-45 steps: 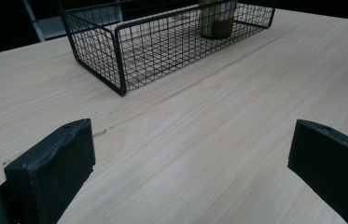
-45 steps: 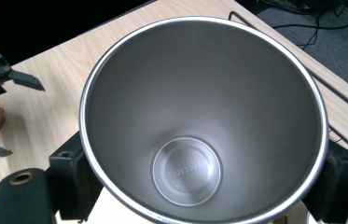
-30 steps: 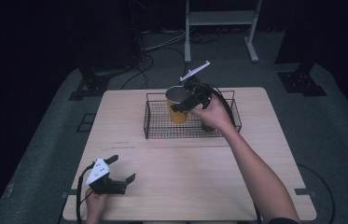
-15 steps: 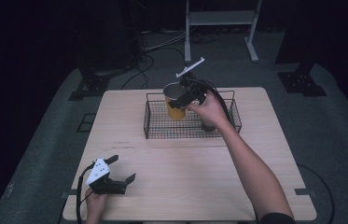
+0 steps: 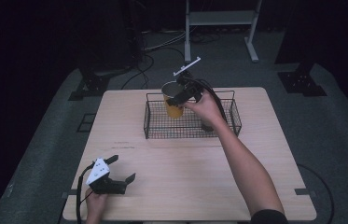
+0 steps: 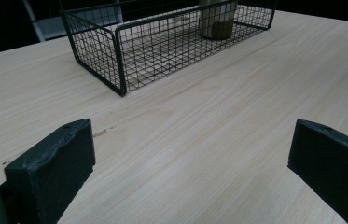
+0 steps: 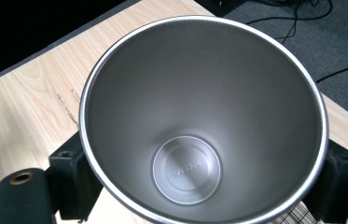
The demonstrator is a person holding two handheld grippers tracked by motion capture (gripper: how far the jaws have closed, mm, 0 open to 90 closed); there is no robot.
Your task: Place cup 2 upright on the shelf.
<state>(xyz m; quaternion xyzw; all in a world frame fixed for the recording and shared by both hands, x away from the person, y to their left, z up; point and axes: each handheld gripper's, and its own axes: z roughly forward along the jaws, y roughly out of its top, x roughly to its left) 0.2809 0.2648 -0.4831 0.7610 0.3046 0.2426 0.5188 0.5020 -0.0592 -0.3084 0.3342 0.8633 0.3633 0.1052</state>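
Yellow cup clamped by right gripper above wire basket, arm outstretched, left gripper gaping empty on table

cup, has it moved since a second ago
Yes. The cup, held by the right gripper, has risen and shifted slightly left against the basket, and now sits over its back rim.

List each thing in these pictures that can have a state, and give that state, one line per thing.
Left gripper: open, empty, low over the table.
Right gripper: shut on the cup.
Yellow steel cup: upright, empty, held above the basket.
Wire basket: on the table, holding a tan cylindrical thing.
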